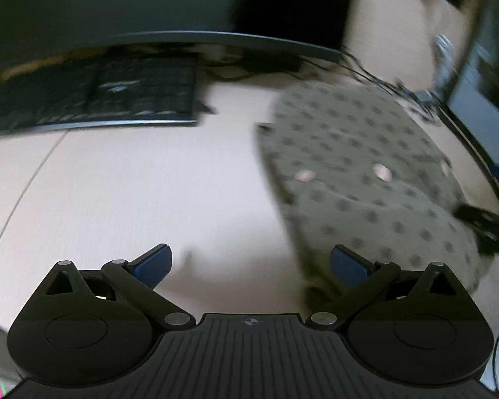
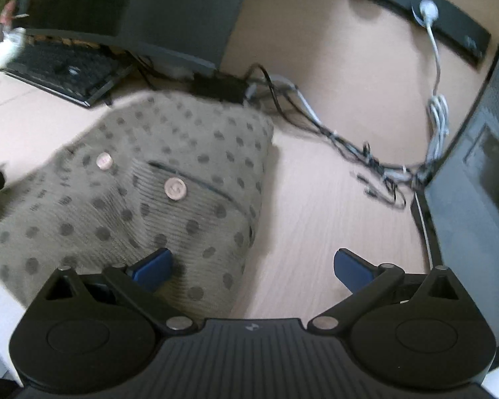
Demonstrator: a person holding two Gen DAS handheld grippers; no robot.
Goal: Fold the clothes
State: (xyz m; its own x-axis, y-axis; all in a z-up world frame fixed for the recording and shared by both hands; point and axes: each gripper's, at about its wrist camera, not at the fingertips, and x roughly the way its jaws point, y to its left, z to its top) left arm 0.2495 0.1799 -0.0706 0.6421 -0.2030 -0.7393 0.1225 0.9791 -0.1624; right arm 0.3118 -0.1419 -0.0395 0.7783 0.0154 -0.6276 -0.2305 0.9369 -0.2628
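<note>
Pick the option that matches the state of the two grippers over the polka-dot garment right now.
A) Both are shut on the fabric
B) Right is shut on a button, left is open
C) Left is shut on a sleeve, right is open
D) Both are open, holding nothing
D: the left gripper and the right gripper each show blue fingers spread wide with nothing between them, and the polka-dot garment lies loose on the desk.

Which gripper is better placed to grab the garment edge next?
Right, probably. The right gripper is open astride the garment's near edge; the left gripper, also open, hovers mostly over bare desk.
</note>
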